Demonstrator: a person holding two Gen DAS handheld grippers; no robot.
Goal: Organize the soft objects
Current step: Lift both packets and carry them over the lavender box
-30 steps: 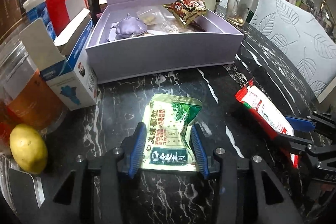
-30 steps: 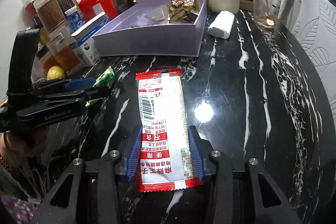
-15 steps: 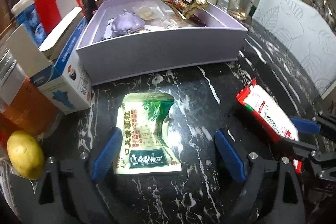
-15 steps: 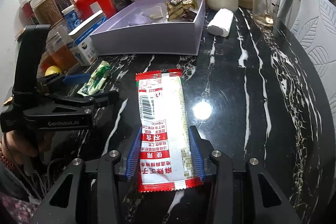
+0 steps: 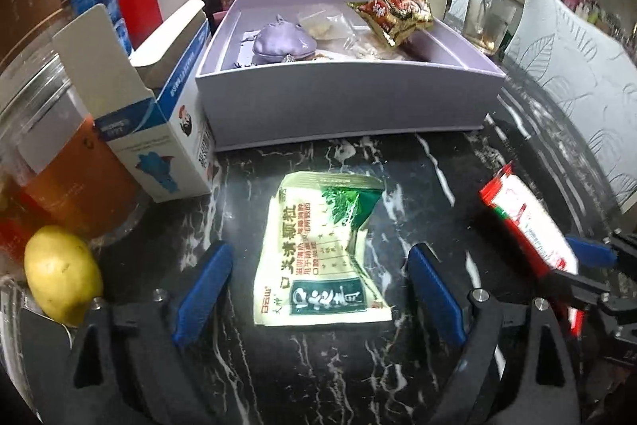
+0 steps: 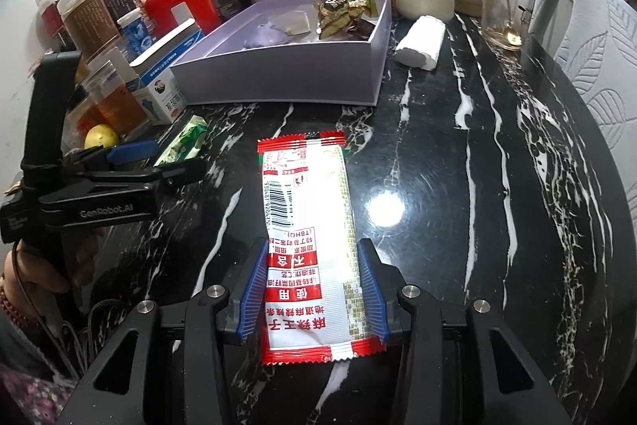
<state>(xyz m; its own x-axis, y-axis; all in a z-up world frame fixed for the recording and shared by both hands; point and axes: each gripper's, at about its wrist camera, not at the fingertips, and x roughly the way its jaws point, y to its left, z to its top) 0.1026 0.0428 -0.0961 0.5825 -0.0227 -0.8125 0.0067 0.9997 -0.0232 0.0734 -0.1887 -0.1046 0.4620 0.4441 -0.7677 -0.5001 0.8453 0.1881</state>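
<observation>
In the left wrist view, the left gripper (image 5: 318, 285) is sitting at the bottom of the frame with its jaws spread wide. The green sachet (image 5: 320, 253) is lying flat on the black marble table (image 5: 418, 166) between the blue pads (image 5: 203, 289), and neither pad is touching it. The jaws have just been opening, and the sachet is resting free between them.

In the right wrist view, the right gripper (image 6: 312, 293) is pinching the red packet (image 6: 308, 241) by its long sides at bottom center. The packet is lying along the table toward the frame's middle.

To do this step well, the person would likely do best lifting the red packet level, so its limp far end is not dragging, and carrying it over the near wall of the box. The green sachet probably needs a fresh, squarer grip first.

Farther up in both views, the open lilac box (image 5: 350, 98) is standing with its lid raised. It is already holding a purple pouch (image 5: 284, 40) and a brown snack bag (image 5: 394, 12).

At the lower left of the left wrist view, a lemon (image 5: 61, 273) is sitting beside a white carton (image 5: 159, 146).
</observation>
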